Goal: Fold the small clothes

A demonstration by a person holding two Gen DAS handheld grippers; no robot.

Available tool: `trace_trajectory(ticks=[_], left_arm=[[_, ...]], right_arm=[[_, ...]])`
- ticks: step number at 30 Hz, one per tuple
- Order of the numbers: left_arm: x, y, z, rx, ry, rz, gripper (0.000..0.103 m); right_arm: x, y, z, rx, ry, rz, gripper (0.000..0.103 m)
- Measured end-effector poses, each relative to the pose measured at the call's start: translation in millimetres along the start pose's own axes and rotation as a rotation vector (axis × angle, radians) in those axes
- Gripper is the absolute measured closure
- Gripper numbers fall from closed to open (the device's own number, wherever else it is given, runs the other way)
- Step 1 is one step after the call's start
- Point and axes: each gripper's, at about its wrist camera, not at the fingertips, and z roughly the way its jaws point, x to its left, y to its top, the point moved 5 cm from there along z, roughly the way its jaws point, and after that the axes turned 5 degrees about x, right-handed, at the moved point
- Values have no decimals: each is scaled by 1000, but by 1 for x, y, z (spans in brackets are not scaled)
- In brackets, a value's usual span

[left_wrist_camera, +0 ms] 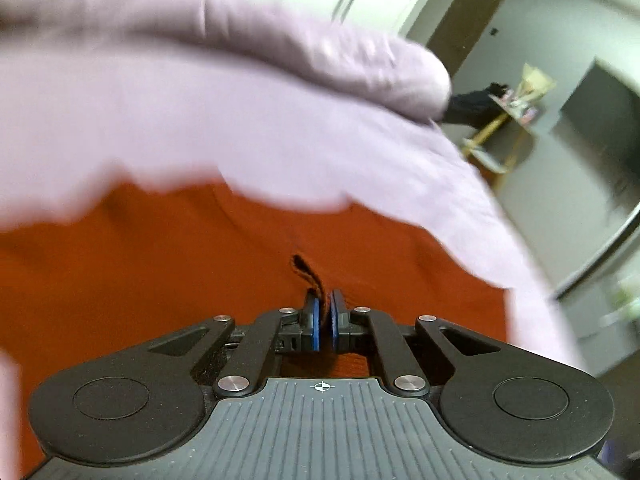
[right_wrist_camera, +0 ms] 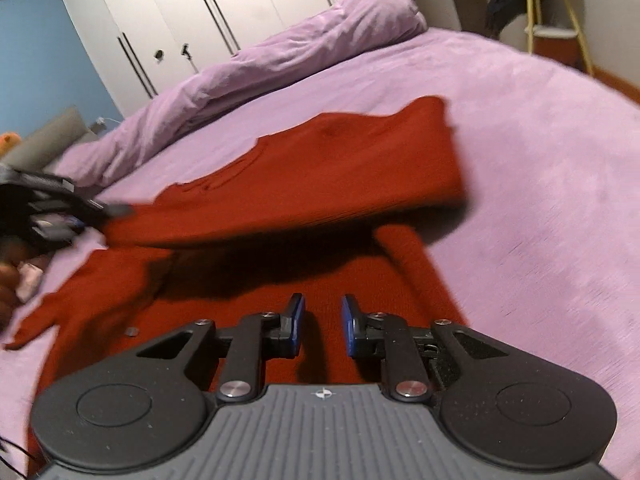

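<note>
While my left gripper [left_wrist_camera: 325, 316] has its blue pads pressed nearly together on a pinched ridge of the red garment [left_wrist_camera: 248, 264], my right gripper [right_wrist_camera: 322, 322] stands with a clear gap between its fingers and nothing in them, poised just above the red cloth. From my left wrist I see little beyond that fold: red knit fills the lower middle, the lilac bedspread [left_wrist_camera: 200, 120] curves blurred behind it, and a rolled lilac duvet [left_wrist_camera: 320, 52] runs across the top. My right wrist shows what the left cannot: the whole red garment [right_wrist_camera: 320, 184] lies spread on the lilac bedspread [right_wrist_camera: 540, 168], with one broad part raised and carried over the lower layer, casting a dark shadow on it, and a sleeve trailing out at the lower left. At the left edge of that view my left gripper [right_wrist_camera: 116, 210] appears as a dark blurred shape touching the raised edge of the cloth. White wardrobe doors [right_wrist_camera: 224, 8] and a blue wall [right_wrist_camera: 36, 64] stand behind the bed there, and a yellow-legged stand [right_wrist_camera: 556, 28] sits at the upper right; the left wrist catches the same stand [left_wrist_camera: 500, 128] small and smeared. Motion blur softens the garment's outline in both views, so I cannot tell its collar or exact cut. Something pale and small at the far left of the right view is too cut off to name.
</note>
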Motion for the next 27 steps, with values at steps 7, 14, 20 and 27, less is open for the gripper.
trace_trajectory(ticks=[7,14,20,27], left_arm=[[46,-1,9,19,142,-24,96],[71,-4,10,2,117,-46,96],[71,20,-7,-99,198,87,96],[89,21,9,-88,262,94,96]], right_arm=[[6,21,-3,-4,-16,-34,75],[7,83,28,-49,-88,-69,57],[5,127,85,34,-139,-50,58],[22,130,101,-11,-197,-187,97]])
